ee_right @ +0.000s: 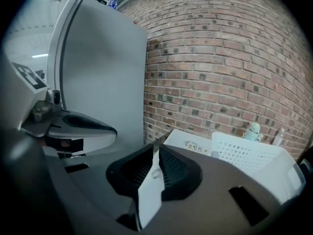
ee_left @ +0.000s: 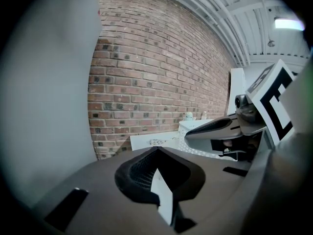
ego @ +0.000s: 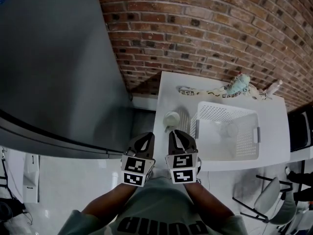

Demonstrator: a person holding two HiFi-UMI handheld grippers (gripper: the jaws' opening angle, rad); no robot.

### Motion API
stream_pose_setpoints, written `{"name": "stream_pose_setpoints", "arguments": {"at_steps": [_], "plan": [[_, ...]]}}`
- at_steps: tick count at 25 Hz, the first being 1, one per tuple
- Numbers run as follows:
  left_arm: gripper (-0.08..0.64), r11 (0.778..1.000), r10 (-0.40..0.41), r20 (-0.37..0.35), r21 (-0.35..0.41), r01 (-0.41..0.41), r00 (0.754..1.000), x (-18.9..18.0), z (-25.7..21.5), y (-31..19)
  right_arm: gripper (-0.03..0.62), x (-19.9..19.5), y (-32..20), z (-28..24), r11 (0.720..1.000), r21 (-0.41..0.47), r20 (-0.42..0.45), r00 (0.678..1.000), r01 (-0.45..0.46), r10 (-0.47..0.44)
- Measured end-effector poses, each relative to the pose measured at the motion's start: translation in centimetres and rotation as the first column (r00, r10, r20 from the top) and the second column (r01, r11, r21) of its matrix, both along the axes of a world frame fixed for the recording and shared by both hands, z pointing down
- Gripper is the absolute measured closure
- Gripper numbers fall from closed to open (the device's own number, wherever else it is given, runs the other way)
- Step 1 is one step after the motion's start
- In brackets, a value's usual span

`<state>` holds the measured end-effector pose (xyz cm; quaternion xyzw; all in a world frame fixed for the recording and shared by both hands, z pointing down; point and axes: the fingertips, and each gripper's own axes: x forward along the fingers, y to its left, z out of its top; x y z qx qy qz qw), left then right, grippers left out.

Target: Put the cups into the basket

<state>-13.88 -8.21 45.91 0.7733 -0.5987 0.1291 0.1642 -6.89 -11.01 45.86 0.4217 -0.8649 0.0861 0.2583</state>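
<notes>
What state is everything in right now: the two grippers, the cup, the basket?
Left gripper: fingers shut, empty.
Right gripper: fingers shut, empty.
Basket: on the table, open top; contents too faint to tell.
White cup: standing on the table beside the basket, not in it.

Big dark letters reading PUMA, upside down from up here, run across the person's pale shirt [ego: 164,225], nothing else legible.

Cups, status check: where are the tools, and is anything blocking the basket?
Left tool and right tool both shut, empty, at near edge of table. White cup left of basket, untouched. Nothing seen blocking basket's open top.
</notes>
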Motion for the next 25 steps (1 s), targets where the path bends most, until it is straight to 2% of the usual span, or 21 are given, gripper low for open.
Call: {"name": "stream_pose_setpoints", "arguments": {"at_steps": [2, 4, 6, 15, 20, 25], "plan": [[0.557, 1.000, -0.001, 0.005, 0.000, 0.001, 1.000, -0.4, 0.3, -0.4, 0.528, -0.7, -0.4, 0.9, 1.000, -0.015, -0.011, 1.000, -0.006, 0.005], [0.557, 1.000, -0.006, 0.011, -0.004, 0.006, 1.000, -1.0, 0.6, -0.9, 0.444, -1.3, -0.8, 2.0, 0.999, -0.032, -0.022, 1.000, -0.016, 0.015], [0.557, 1.000, -0.009, 0.013, -0.011, 0.009, 1.000, -1.5, 1.0, -1.4, 0.402, -1.6, -1.3, 3.0, 0.998, -0.044, -0.030, 0.999, -0.036, 0.034], [0.557, 0.999, 0.009, 0.010, -0.049, -0.009, 1.000, -2.9, 3.2, -3.9, 0.299, -2.2, -4.2, 7.5, 0.989, -0.103, -0.059, 0.993, -0.107, 0.101], [0.557, 0.998, 0.033, 0.012, -0.060, -0.032, 0.999, -2.8, 4.3, -5.5, 0.264, -1.7, -6.3, 8.9, 0.981, -0.104, -0.062, 0.986, -0.163, 0.158], [0.557, 0.996, 0.047, 0.008, -0.075, -0.046, 0.999, -2.5, 5.8, -6.7, 0.236, -1.6, -7.7, 10.9, 0.974, -0.131, -0.072, 0.982, -0.184, 0.176]]}}
